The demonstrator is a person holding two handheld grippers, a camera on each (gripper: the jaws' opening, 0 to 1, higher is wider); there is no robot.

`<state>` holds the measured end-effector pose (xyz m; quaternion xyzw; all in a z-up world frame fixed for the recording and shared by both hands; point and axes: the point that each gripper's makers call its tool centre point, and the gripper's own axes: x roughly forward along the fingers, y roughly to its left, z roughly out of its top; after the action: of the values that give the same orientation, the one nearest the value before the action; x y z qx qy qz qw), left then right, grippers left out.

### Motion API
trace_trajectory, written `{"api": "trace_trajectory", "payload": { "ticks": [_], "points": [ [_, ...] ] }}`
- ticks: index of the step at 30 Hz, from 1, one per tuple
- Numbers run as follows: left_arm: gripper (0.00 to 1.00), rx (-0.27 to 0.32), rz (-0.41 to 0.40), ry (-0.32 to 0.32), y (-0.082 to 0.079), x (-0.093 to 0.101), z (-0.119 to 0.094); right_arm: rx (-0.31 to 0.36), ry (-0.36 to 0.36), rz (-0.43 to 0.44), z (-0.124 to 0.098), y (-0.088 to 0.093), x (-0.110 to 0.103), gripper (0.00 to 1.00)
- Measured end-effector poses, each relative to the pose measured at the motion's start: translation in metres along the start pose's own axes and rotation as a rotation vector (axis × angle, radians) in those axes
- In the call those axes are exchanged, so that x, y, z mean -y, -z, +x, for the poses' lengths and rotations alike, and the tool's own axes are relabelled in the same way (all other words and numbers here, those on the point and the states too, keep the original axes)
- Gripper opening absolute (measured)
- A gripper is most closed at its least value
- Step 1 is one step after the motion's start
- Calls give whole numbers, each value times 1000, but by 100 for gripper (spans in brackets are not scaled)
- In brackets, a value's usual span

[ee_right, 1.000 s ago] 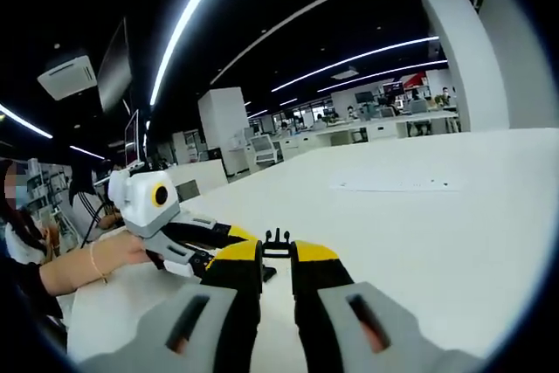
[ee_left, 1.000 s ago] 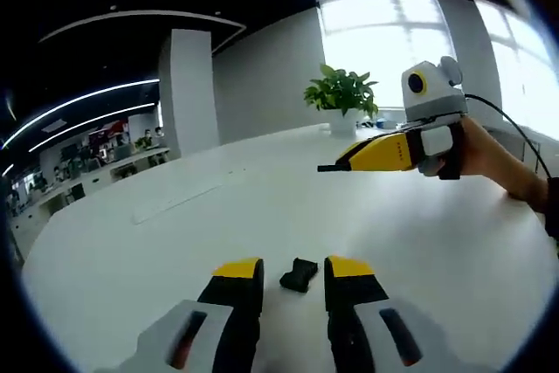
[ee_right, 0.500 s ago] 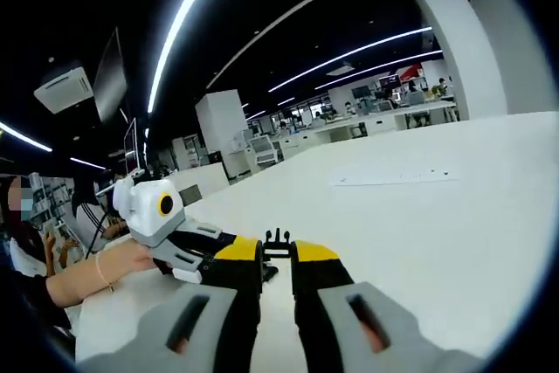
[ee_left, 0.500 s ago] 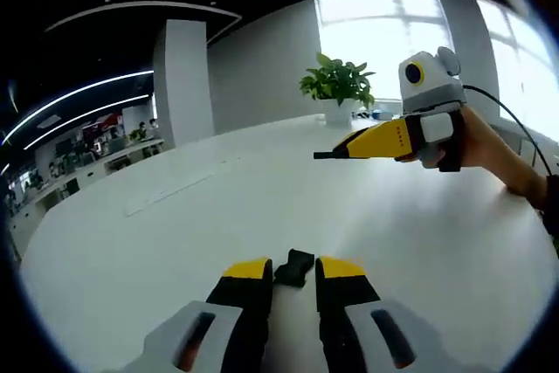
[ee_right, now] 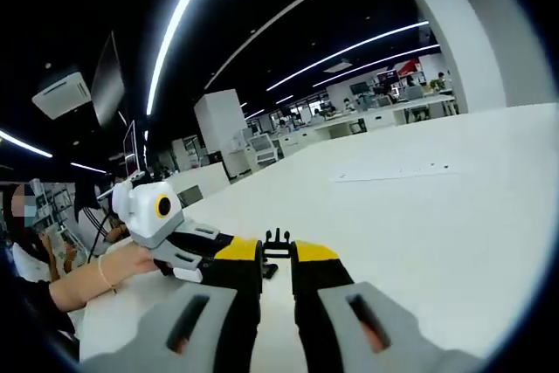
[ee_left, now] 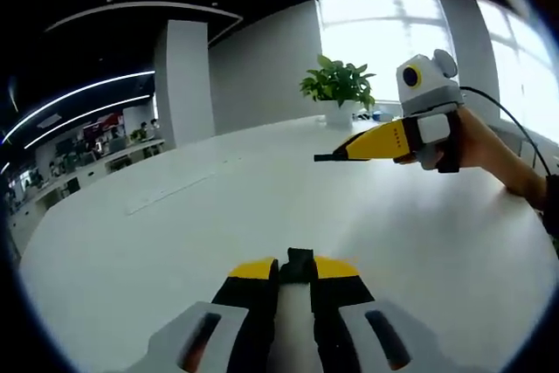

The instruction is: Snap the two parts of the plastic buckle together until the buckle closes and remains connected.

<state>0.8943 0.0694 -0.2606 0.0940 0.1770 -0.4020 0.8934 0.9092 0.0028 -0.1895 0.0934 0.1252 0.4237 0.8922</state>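
In the left gripper view the left gripper (ee_left: pixel 295 270) sits low over the white table (ee_left: pixel 175 242), its yellow-tipped jaws drawn in on a black socket (ee_left: pixel 300 265) — the buckle's receiving half — which sits pinched between the tips. Half a second ago the jaws stood a little wider with the socket loose between them; a second ago they were wider again and the piece lay on the table between the tips. Off to the right, held up above the table, the right gripper (ee_left: pixel 325 157) points left, a hand (ee_left: pixel 476 141) wrapped around its grip and a black cable trailing off behind.

In the right gripper view the right gripper (ee_right: pixel 277 251) has its jaws pressed in on the pronged clip (ee_right: pixel 276 243), the buckle's other half, whose black prongs stick out just past the tips. To the left and lower, the left gripper (ee_right: pixel 262 270) reaches in from a hand (ee_right: pixel 131 261) and forearm, its nose just beside the right jaw; whether they touch cannot be told. This grip looks the same as in the earlier frames.

The table runs wide and bare ahead of both grippers — a faint flat sheet (ee_right: pixel 393 172) lies far off, and a potted plant (ee_left: pixel 339 93) stands at the far edge by the window.
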Motion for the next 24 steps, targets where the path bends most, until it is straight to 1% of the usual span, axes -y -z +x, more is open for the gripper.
{"api": "trace_trajectory", "payload": {
  "ticks": [6,12,14,16,18,20,22,24],
  "points": [
    [14,-5,15,-11,1,-5,-7,-8,-2,0,0,0,0,13],
    [14,-10,27,-10,2,-12,-24,-26,-7,-17,0,3,-3,13],
    [14,-17,54,-17,3,-14,-31,-32,-6,-24,0,4,-4,13],
    [14,-18,61,-18,4,-15,-39,-36,-7,-27,0,5,-4,13],
    [14,-6,39,12,3,-14,-44,-38,-8,-26,0,5,-4,13],
    [14,-6,27,25,5,-14,-50,-49,-10,-26,0,8,-4,13],
    [14,-22,33,37,9,-13,-52,-54,-7,-27,1,10,-4,13],
    [14,-49,41,49,15,-12,-54,-61,-9,-31,1,10,-4,13]
  ]
}}
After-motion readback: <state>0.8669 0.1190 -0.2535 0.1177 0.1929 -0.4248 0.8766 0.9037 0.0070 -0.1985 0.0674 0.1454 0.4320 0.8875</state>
